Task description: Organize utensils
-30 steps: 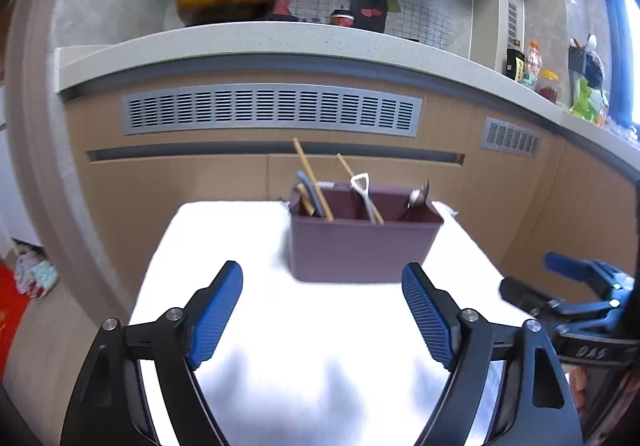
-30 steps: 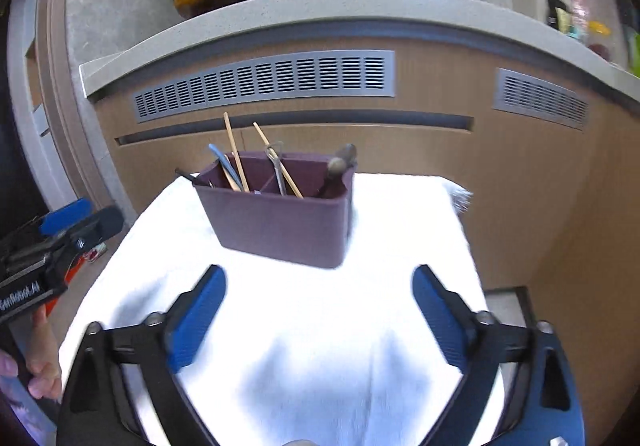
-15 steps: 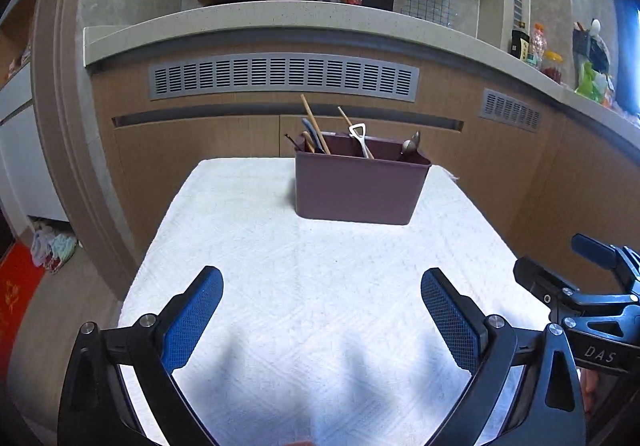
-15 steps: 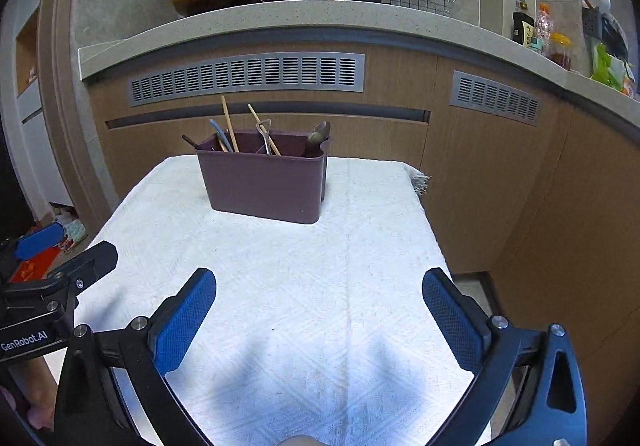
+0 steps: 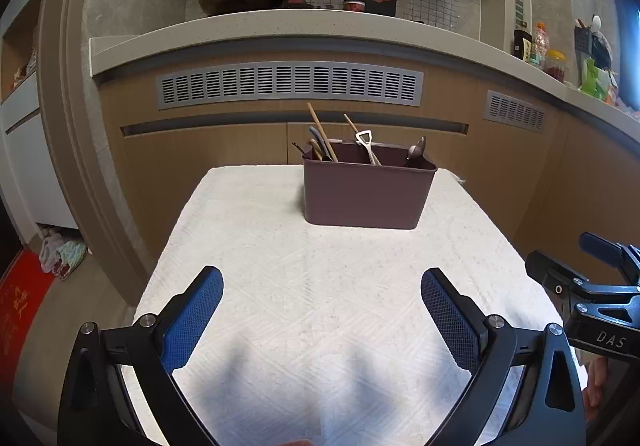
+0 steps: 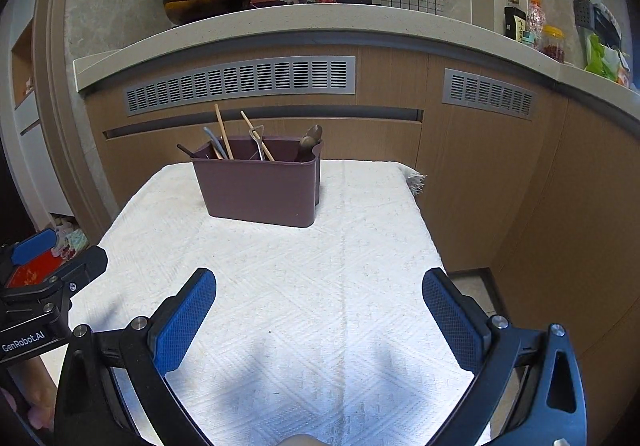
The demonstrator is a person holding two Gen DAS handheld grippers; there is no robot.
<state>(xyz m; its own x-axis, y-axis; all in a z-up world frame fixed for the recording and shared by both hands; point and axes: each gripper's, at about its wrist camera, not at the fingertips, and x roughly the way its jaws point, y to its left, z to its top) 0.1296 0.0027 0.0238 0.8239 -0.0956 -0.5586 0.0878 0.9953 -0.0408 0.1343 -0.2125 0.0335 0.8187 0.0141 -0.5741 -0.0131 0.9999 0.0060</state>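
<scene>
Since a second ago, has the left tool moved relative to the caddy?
Yes. The left tool has backed away from the purple caddy: the caddy sat just beyond its pads, and now a wide stretch of white cloth lies between them.

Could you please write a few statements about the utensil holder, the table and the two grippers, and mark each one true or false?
1. The maroon utensil holder stands upright on the white cloth. True.
2. The left gripper is shut on a spoon. False: its jaws stand wide apart with nothing between them.
3. Wooden chopsticks stick up out of the holder. True.
4. Loose utensils lie scattered on the cloth. False: every utensil in view is in the holder.
5. The right gripper touches the holder. False: it hangs open, well short of it, over bare cloth.
</scene>
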